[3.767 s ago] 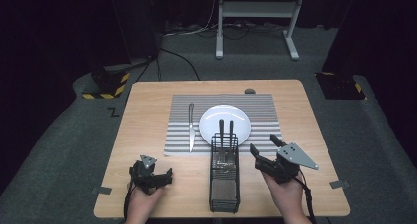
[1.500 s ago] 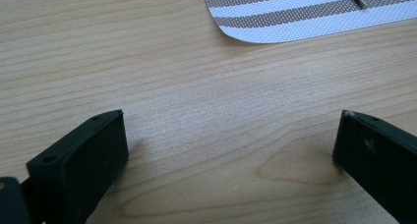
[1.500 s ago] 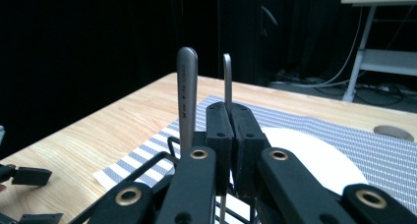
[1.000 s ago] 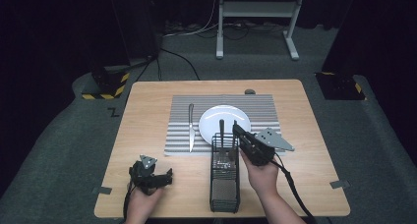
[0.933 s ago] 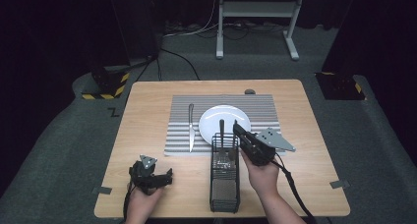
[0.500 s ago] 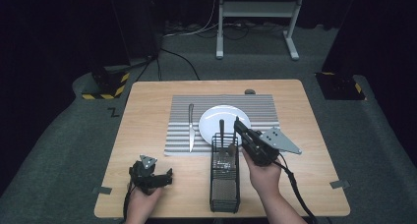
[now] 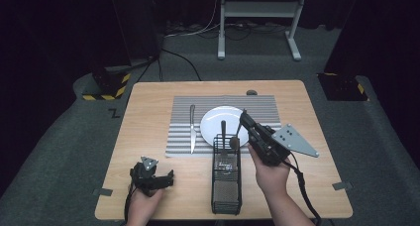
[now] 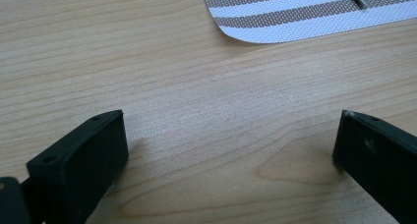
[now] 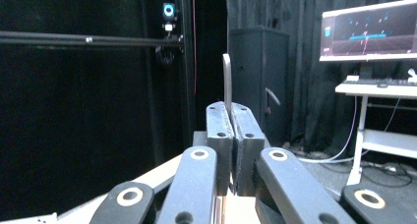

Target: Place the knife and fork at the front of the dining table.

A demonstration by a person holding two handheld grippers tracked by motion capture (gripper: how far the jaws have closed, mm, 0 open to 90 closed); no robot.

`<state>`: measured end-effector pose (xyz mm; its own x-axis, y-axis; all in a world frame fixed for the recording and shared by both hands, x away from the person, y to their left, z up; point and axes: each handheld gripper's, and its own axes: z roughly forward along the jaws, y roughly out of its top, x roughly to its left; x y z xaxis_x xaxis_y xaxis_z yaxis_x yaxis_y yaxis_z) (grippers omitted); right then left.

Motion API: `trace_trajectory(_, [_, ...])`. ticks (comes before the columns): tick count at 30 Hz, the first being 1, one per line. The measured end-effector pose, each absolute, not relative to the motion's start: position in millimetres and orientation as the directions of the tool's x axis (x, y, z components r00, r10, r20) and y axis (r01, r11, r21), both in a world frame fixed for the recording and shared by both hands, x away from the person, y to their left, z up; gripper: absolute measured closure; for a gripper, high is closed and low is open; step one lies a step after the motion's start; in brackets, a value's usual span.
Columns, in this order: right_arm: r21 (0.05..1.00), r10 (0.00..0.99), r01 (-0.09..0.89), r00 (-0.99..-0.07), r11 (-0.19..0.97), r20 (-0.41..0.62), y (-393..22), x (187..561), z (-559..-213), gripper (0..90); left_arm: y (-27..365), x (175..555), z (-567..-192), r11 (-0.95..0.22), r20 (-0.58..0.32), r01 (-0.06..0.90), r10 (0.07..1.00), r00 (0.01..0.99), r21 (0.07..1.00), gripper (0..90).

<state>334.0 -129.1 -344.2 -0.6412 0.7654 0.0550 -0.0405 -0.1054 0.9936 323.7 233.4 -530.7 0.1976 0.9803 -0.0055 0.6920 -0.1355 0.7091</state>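
Note:
A black wire caddy lies on the table's front middle, with a dark utensil standing upright at its far end. My right gripper is raised and tilted over that end. It is shut on the thin handle of a second metal utensil, whose rounded lower end hangs at the caddy's rim. In the right gripper view the handle sticks up from my shut right gripper. My left gripper rests at the front left; the left gripper view shows it open over bare wood.
A white plate and a table knife lie on a striped placemat behind the caddy. The placemat's corner is just ahead of the left gripper. A small dark object sits at the table's far edge.
My right gripper came in from the right of the caddy, shut on a utensil's handle and has tilted and raised it slightly. The left gripper has stayed still.

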Motion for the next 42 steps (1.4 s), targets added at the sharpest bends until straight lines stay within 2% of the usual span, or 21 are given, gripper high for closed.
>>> trace_trajectory(7, [0.990,0.796,-0.078,-0.603,-0.120,0.049,-149,329,-331,88.4,233,324,-531,-0.136,-0.005,0.692,0.980,0.198,0.709,0.2])
trace_trajectory(14, [0.993,0.836,-0.071,-0.547,-0.094,0.040,-175,333,-338,88.4,233,324,-531,-0.136,-0.005,0.692,0.980,0.197,0.709,0.2])
trace_trajectory(19, [0.997,0.865,-0.024,-0.500,-0.070,0.049,-200,339,-358,88.5,233,324,-531,-0.135,-0.006,0.692,0.980,0.198,0.709,0.2])
trace_trajectory(27, [0.999,0.886,0.026,-0.462,-0.042,0.049,-218,344,-387,88.5,233,324,-531,-0.136,-0.005,0.692,0.980,0.198,0.709,0.2])
trace_trajectory(42, [0.997,0.897,0.080,-0.440,-0.015,0.049,-217,364,-416,88.4,233,324,-531,-0.138,-0.004,0.692,0.980,0.200,0.709,0.1])
